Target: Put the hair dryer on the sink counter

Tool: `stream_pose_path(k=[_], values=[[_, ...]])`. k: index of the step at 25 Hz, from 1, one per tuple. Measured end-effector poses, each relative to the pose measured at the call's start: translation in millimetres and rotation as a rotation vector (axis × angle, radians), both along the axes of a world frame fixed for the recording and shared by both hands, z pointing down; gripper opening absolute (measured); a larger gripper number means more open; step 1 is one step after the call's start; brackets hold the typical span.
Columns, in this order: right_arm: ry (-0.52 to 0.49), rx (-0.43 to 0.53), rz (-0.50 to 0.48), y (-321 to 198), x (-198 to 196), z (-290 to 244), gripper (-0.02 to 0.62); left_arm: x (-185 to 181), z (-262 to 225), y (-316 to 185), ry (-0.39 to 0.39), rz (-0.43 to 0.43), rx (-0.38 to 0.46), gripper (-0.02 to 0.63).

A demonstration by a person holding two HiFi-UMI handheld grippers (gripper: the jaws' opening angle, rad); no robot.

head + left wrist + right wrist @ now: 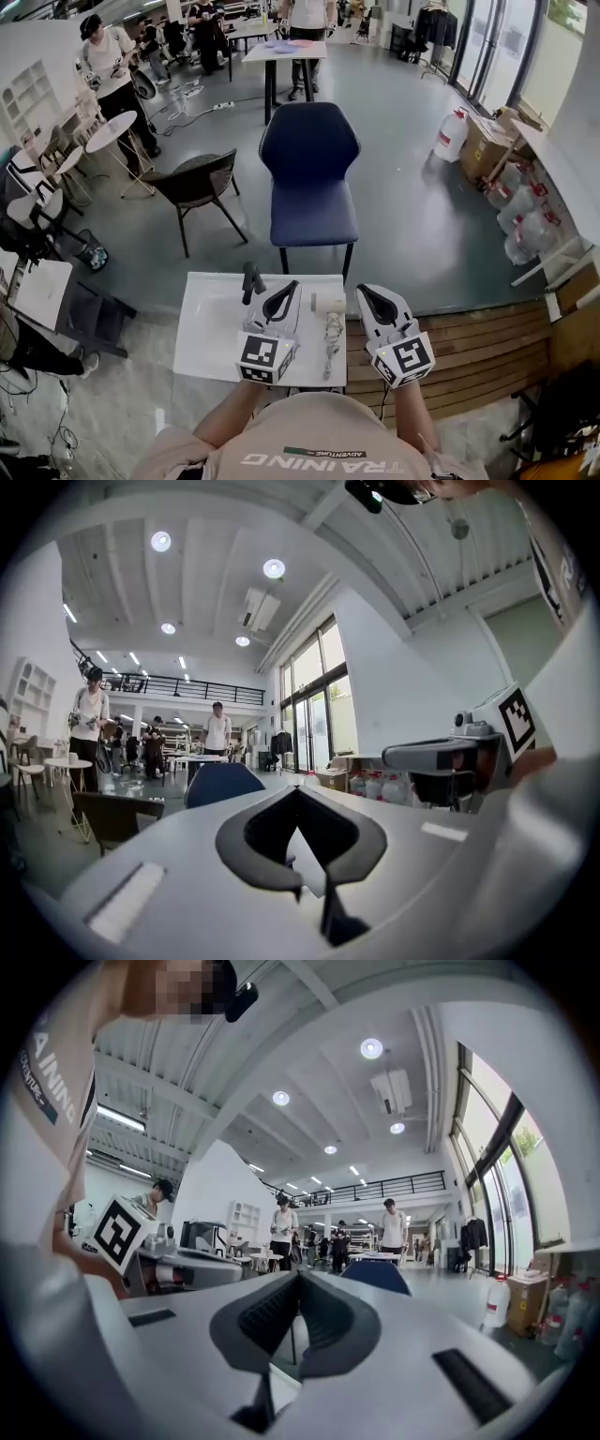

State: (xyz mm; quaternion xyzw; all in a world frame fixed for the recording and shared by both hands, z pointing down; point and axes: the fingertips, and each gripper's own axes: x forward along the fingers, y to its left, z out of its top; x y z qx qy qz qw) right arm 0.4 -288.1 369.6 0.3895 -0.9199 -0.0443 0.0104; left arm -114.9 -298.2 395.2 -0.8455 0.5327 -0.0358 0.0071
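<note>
A white hair dryer [328, 303] lies on the right part of a small white counter top [211, 333], its cord [332, 347] trailing toward me. My left gripper [292, 284] hovers over the counter just left of the dryer, jaws together with nothing between them; in the left gripper view [298, 789] it points level into the room. My right gripper [364, 291] hangs just right of the dryer, over the counter's right edge. Its jaws [298, 1275] also meet at the tips and hold nothing. Neither gripper touches the dryer.
A dark upright fitting [251, 279] stands at the counter's far edge. Beyond it are a blue chair [309, 169] and a black chair [197, 183]. A wooden slatted platform [469, 347] lies to the right, with water jugs [520, 220] along the wall. People stand far back.
</note>
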Motion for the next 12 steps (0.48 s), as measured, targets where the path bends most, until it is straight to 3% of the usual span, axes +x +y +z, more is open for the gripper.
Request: stream_pose_path(k=[4, 12], values=[[-0.008, -0.017, 0.030, 1.8, 3.4, 4.1, 0.005, 0.2, 15.4, 3.0, 0.019, 0.020, -0.045, 0.008], [0.001, -0.044, 0.055, 0.4, 10.2, 17.2, 0.005, 8.6, 14.7, -4.2, 0.002, 0.055, -0.034, 0.007]])
